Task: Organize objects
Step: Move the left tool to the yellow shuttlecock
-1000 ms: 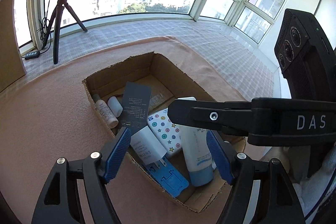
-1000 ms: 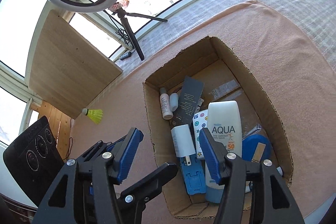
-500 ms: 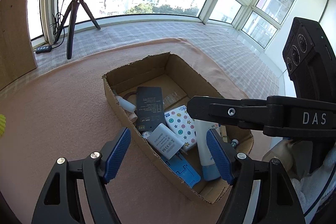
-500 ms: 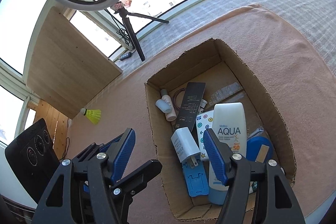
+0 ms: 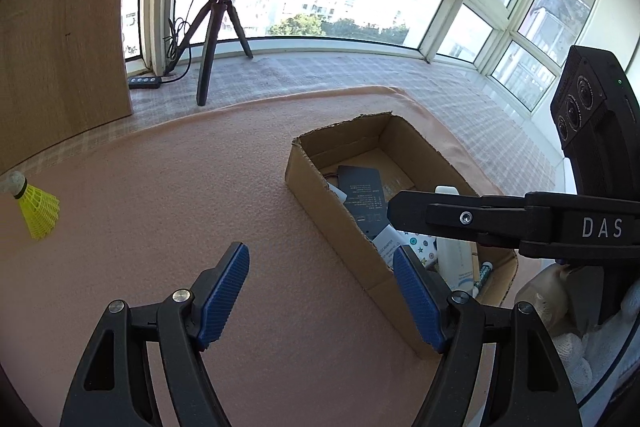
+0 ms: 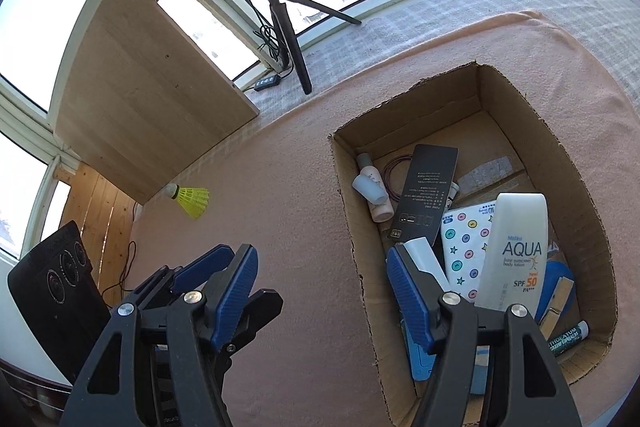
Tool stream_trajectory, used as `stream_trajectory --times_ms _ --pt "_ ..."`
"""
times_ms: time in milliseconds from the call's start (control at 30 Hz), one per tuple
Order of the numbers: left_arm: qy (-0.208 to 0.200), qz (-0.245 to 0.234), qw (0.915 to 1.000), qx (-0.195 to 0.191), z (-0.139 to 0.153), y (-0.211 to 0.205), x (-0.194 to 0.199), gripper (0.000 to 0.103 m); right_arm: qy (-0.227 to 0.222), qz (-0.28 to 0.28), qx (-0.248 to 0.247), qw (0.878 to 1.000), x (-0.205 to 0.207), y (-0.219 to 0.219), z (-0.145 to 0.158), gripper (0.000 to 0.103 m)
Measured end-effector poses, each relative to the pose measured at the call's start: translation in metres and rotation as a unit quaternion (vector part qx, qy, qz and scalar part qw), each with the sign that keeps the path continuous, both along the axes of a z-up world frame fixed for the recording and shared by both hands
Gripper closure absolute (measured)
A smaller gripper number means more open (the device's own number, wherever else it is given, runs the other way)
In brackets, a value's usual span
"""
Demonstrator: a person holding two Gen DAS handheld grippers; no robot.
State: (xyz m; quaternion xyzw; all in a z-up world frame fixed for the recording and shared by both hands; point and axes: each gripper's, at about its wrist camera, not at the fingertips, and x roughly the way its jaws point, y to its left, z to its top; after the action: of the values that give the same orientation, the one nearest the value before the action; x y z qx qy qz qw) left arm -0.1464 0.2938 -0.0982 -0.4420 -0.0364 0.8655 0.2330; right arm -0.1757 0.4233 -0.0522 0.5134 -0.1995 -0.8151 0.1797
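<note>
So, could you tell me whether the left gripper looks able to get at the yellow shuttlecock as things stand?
Probably yes. The left gripper is open and empty, and the yellow shuttlecock lies alone on the pink cloth, off to its left, with only bare cloth between them. The cardboard box sits on the other side.

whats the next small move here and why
Probably carry the left gripper on toward the yellow shuttlecock. It is the only loose item on the pink cloth; everything else lies in the cardboard box, and both grippers' jaws are open and empty.
</note>
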Motion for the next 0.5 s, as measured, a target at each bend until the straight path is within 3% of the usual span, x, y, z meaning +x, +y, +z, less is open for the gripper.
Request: stream_trajectory --times_ms 500 --pt "0.001 0.081 0.9966 -0.013 -0.004 -0.114 -0.003 0.026 0.022 0.053 0.049 0.997 -0.017 -0.086 0.002 0.039"
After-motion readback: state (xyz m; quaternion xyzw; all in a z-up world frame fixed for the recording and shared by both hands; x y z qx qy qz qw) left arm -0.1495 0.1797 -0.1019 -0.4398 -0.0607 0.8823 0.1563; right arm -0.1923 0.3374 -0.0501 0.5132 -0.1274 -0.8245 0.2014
